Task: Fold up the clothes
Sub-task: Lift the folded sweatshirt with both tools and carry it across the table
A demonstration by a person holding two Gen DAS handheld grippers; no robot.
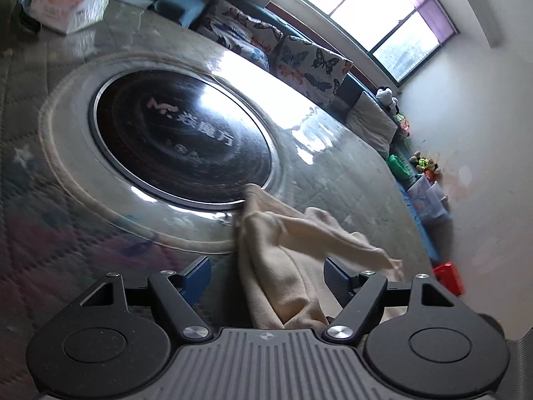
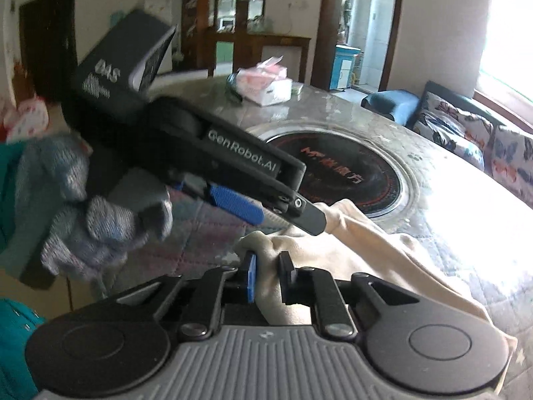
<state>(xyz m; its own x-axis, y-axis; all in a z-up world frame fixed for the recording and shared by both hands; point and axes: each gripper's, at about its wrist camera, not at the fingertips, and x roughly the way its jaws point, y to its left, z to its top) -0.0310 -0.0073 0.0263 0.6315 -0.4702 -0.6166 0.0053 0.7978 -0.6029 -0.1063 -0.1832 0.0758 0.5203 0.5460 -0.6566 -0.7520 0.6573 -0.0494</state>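
Reading the markings first: the left gripper (image 2: 286, 215) body carries "GenRobot.AI" in pale letters, and its grey housing shows "DAS". I can also see red and white characters on the black glass cooktop (image 1: 181, 138) set into the round table (image 1: 349, 173) — not legible to me.

My right gripper (image 2: 268, 278) is clamped on a bunched fold of the cream garment (image 2: 366, 253), which fills the gap between its blue ribbed pad and black pad. The left one stands spread wide — cloth lies between its fingers and ahead of them, against the cooktop rim. The fabric looks soft and matte, heavily creased. A grey knitted glove (image 2: 76, 206) covers the hand holding the left unit.
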